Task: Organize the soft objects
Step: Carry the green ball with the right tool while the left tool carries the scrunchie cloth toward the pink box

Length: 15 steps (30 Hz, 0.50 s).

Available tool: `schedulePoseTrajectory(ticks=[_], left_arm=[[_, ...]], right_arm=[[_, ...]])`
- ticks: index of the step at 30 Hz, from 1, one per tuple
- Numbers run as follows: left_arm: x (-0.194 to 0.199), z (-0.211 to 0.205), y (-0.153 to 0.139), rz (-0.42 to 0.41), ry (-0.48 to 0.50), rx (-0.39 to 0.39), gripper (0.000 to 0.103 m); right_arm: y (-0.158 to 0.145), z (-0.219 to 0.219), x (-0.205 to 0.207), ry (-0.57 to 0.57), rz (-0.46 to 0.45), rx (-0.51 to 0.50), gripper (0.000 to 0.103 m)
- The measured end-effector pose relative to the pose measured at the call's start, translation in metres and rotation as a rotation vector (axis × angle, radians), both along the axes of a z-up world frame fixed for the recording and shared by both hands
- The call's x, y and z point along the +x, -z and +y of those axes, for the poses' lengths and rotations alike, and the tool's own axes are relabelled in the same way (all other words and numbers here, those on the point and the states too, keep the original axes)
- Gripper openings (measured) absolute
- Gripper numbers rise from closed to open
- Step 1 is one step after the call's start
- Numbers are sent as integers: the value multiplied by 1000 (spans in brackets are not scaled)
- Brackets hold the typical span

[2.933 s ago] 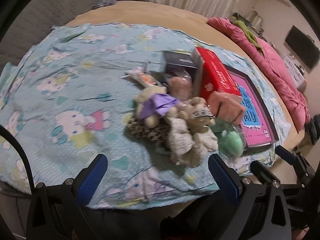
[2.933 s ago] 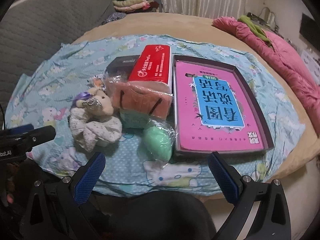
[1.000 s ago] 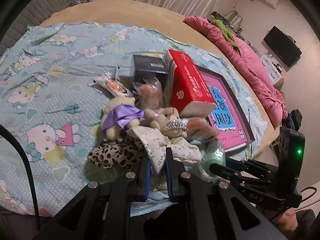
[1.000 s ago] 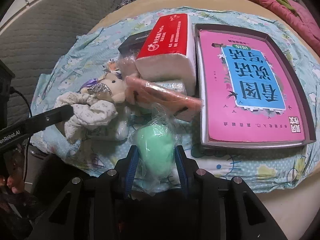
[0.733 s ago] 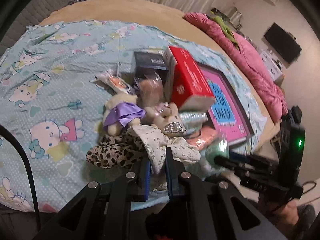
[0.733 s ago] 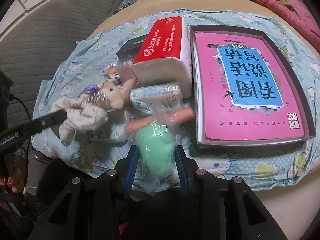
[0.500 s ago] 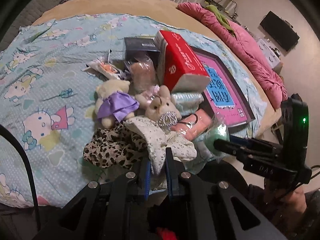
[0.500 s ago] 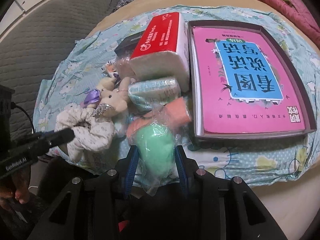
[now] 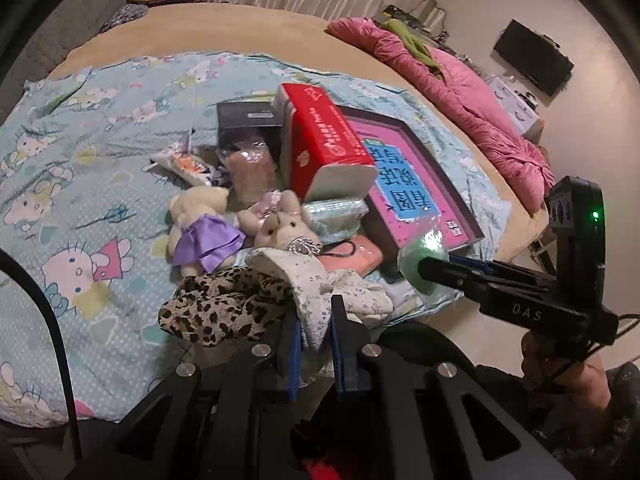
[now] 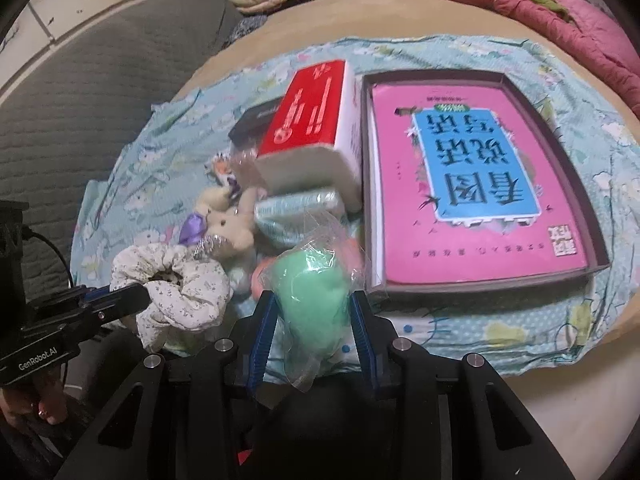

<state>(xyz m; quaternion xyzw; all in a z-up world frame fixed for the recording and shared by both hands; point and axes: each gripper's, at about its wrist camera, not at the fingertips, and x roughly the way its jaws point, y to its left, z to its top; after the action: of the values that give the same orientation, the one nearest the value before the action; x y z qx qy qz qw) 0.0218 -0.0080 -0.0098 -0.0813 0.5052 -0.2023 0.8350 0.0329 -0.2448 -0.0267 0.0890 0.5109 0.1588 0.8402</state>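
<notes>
while the left gripper [image 9: 314, 334] pinches a white floral fabric scrunchie [image 9: 320, 292] and the right gripper [image 10: 314, 322] clamps a green plush in clear plastic wrap [image 10: 310, 300], both hang over a pale blue cartoon-print sheet [image 9: 92, 184] on a tan bed [image 9: 248, 28]; pink quilt [image 9: 460, 92] beyond.

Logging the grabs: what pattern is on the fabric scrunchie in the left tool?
White with tiny dark floral specks; the fabric scrunchie shows best in the right wrist view.

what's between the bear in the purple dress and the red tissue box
A clear bag holding a tan plush lies between the bear and the red tissue box, in the left wrist view.
</notes>
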Motion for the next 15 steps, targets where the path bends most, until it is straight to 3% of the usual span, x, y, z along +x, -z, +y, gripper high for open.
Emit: schedulePoseTrajectory(ticks=[10, 15], left_arm=[[-14, -15, -3, 25, 32, 34, 13], [-18, -21, -16, -7, 51, 27, 13]], right_arm=[[-8, -22, -1, 56, -22, 42, 38], [-18, -36, -4, 92, -55, 66, 38]])
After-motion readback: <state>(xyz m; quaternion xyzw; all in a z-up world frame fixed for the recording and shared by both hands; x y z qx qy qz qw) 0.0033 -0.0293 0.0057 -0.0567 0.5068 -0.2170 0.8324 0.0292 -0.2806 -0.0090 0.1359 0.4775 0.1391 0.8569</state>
